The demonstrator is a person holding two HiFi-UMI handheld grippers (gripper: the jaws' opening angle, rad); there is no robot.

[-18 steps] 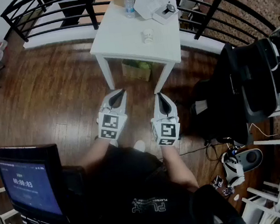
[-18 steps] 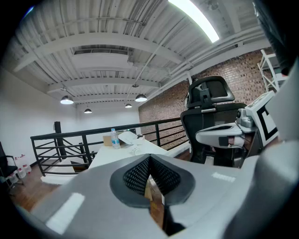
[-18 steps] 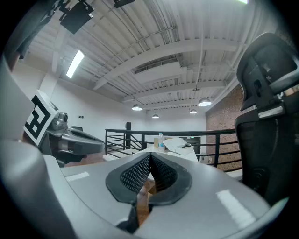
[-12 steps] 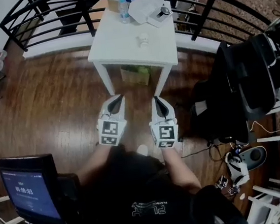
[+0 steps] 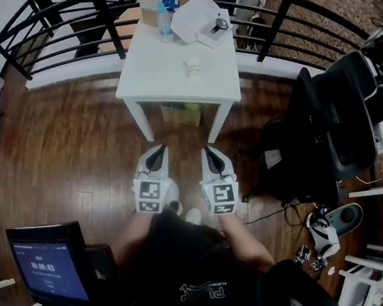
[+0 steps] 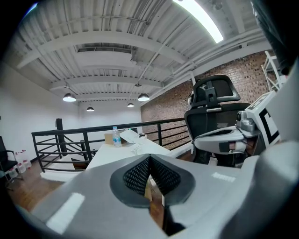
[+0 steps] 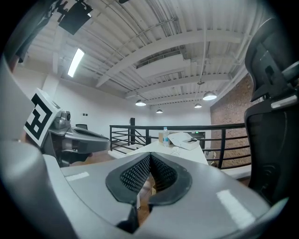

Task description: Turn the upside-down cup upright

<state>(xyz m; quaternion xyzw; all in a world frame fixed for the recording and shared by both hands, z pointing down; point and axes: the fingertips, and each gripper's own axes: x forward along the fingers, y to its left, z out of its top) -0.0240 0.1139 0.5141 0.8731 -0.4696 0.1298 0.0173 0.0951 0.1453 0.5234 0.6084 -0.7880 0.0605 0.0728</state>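
Left hand-held gripper point(image 5: 154, 158) and right hand-held gripper point(image 5: 211, 156), jaws together and empty, hang above the wooden floor point(image 5: 71, 143), well apart from the small cup point(image 5: 193, 66) on the white counter point(image 5: 158, 59). The task looks not yet begun.

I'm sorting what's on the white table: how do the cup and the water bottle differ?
The cup is small and white, the water bottle taller and clear. The cup sits near the table's middle, the water bottle at its far edge. Both rest on the white table.
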